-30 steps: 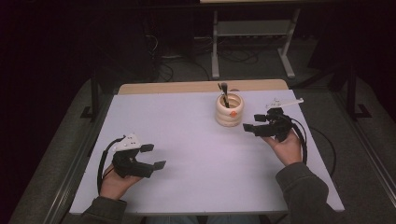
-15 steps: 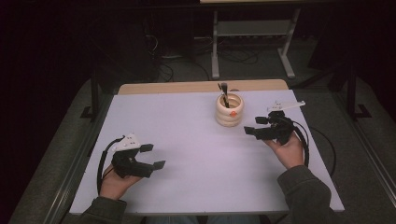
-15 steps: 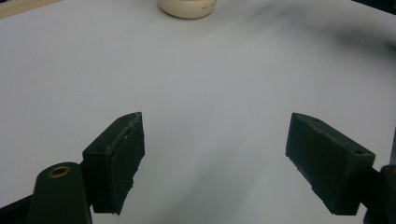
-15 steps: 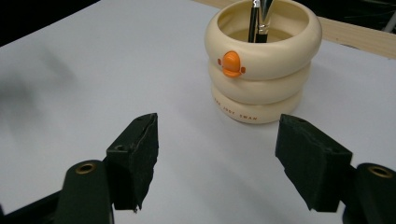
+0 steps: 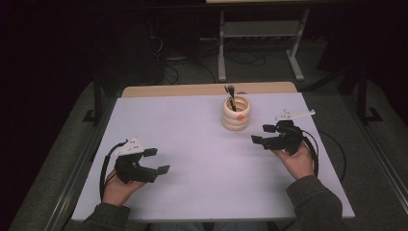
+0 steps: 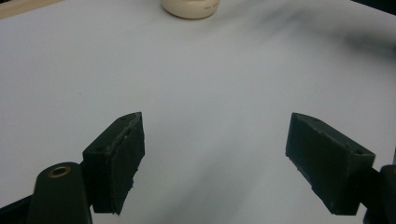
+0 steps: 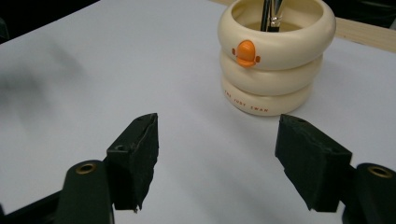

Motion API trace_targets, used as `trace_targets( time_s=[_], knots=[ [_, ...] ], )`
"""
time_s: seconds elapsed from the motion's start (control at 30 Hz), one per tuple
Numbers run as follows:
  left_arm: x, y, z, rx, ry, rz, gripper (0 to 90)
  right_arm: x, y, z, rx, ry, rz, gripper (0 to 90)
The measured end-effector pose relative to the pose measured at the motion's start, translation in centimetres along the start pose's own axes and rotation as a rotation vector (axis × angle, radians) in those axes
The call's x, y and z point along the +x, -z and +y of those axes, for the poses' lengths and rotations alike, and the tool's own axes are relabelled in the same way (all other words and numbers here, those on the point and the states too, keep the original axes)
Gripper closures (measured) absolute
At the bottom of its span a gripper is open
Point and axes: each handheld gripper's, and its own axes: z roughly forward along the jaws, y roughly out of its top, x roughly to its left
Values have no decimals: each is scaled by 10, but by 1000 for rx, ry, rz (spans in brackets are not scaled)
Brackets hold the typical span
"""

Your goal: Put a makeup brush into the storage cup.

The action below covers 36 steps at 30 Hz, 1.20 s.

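High view | cream holder (image 5: pixel 236 115) just beside right gripper (image 5: pixel 264 134) | gripper spread wide, empty

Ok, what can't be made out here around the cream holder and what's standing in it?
- Dark tools in the cream ringed holder: too small in the high view, cut off by the top edge in the right gripper view.
- Holder in the left gripper view: base alone, rest cut off.
- Small lettering on its lowest ring: hard to read.
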Motion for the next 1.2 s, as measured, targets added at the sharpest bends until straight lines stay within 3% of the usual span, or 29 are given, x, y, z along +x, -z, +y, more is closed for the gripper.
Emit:
trace_targets(
  time_s=[1.2],
  knots=[
    [0, -1, -2, 6, 2, 8, 192, 20, 14, -23, -18, 15, 8, 278]
  ],
)
